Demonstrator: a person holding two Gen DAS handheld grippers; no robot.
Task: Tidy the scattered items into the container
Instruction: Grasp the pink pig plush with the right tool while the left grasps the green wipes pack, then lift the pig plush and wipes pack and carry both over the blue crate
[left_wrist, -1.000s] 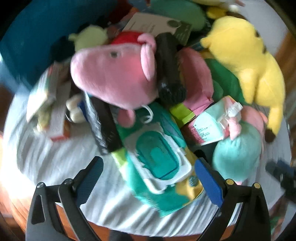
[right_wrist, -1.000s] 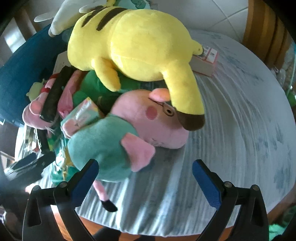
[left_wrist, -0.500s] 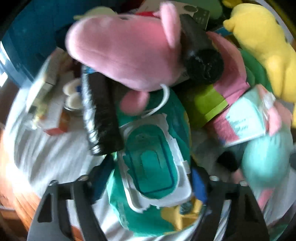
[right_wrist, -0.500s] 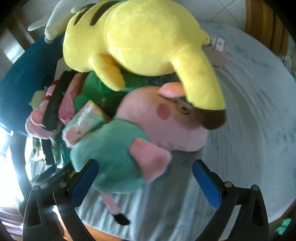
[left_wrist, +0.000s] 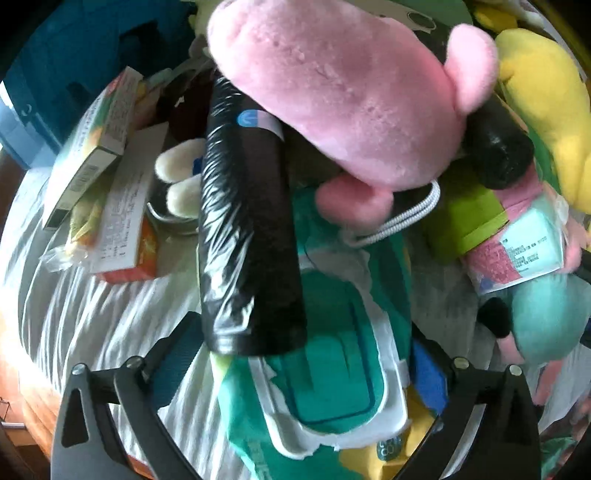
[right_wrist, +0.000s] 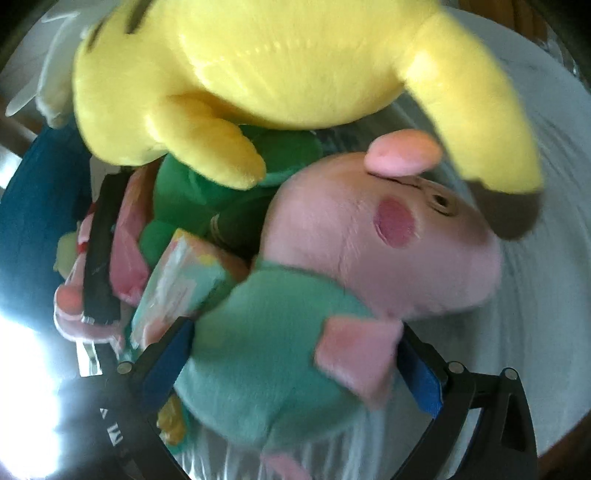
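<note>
My left gripper (left_wrist: 303, 358) is open and straddles a green wet-wipes pack (left_wrist: 332, 376) lying on the striped cloth. A black roll of bags (left_wrist: 247, 236) rests across the pack's top, and a pink pig plush (left_wrist: 332, 85) leans over both. My right gripper (right_wrist: 299, 358) is open too, one finger on each side of the teal body of a second pig plush (right_wrist: 273, 369), whose pink head (right_wrist: 369, 236) points right. A yellow plush (right_wrist: 277, 62) lies over that head. The blue container (left_wrist: 55, 74) stands at the far left.
Flat cartons (left_wrist: 92, 147) and a red-edged box (left_wrist: 125, 229) lie left of the roll. A second black roll (left_wrist: 495, 155), a green-banded pack (left_wrist: 469, 218) and a tissue pack (left_wrist: 524, 247) crowd the right. Bare striped tablecloth (right_wrist: 546, 258) spreads right of the pig's head.
Both grippers have pushed forward into the pile. The left now has the wipes pack between its fingers, the right has the teal pig body. Neither has narrowed visibly.
</note>
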